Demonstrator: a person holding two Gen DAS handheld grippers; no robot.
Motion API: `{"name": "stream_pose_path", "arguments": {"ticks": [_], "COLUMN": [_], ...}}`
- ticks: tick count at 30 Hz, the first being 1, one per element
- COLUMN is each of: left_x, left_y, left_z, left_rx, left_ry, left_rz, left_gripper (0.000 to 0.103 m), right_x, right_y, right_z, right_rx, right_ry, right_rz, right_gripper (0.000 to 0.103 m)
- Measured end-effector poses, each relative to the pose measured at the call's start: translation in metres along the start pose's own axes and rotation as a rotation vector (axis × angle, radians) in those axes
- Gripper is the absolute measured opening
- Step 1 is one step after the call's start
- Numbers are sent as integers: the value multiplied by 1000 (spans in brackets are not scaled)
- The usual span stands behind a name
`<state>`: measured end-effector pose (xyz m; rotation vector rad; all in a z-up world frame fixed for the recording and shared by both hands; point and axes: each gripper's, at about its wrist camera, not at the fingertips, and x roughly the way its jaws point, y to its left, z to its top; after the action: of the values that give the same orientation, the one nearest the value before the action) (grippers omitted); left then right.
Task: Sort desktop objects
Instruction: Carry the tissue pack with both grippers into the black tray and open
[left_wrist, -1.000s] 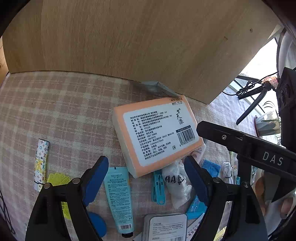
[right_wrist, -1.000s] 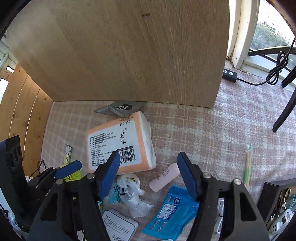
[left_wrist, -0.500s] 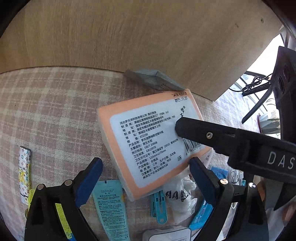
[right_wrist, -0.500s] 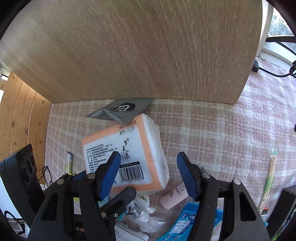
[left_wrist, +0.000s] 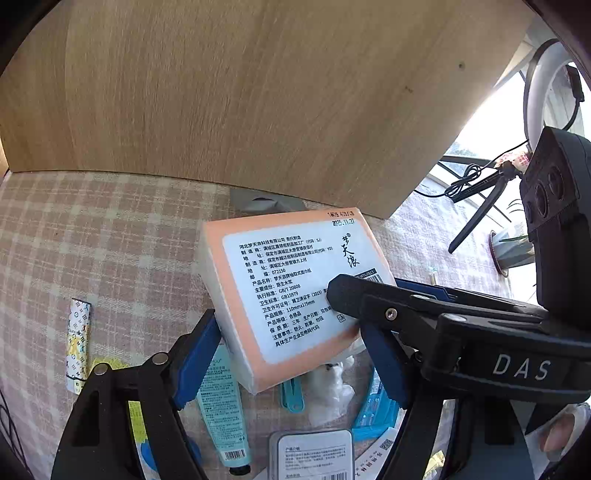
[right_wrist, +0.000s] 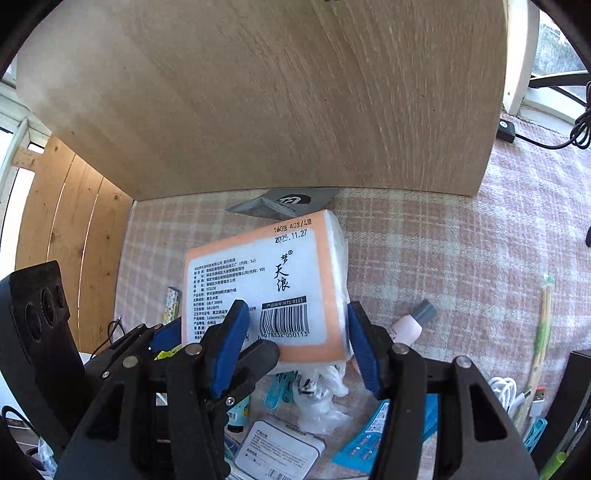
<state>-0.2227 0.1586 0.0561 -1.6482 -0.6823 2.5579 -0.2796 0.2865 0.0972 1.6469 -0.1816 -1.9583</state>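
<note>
Light source: daylight from the window (left_wrist: 491, 122) at upper right, blown out to white in the left wrist view.
Brightness: warm and fairly bright on the wooden board (right_wrist: 295, 92) and the checked cloth (right_wrist: 443, 251) of the desk.
Shadows: soft, under the tissue pack (left_wrist: 295, 288) and along the foot of the board.
Glare: mild sheen on the pack's label.
Distortion: strong fisheye bending, dark vignetted corners.
Focus: sharp at centre, label print readable; softer at the rims.
</note>
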Motion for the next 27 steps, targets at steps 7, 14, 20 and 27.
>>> {"name": "stream_pose_path", "arguments": {"ticks": [7,14,20,27], "left_x": [-51,-88,-82,-56], "left_y": [-35,-94,-172,-268], "left_z": [-33,-78,-112,-143], "left_rx": [50,146,209,251], "left_ry": [-54,-58,-48,-26], "left_rz": [-27,-60,-91,-144], "left_gripper": [75,75,74,74], "right_x": [-64,-128,-178,-229], "right_y": [9,-10,-67,-152], "right_z": [-42,-109,-160,-201], "right_rx": [-19,-7,41,105], "right_ry": [-83,-171,-218,-242], "right_rz": [15,-11,-35,-77], "right_gripper": [54,54,54,54]}}
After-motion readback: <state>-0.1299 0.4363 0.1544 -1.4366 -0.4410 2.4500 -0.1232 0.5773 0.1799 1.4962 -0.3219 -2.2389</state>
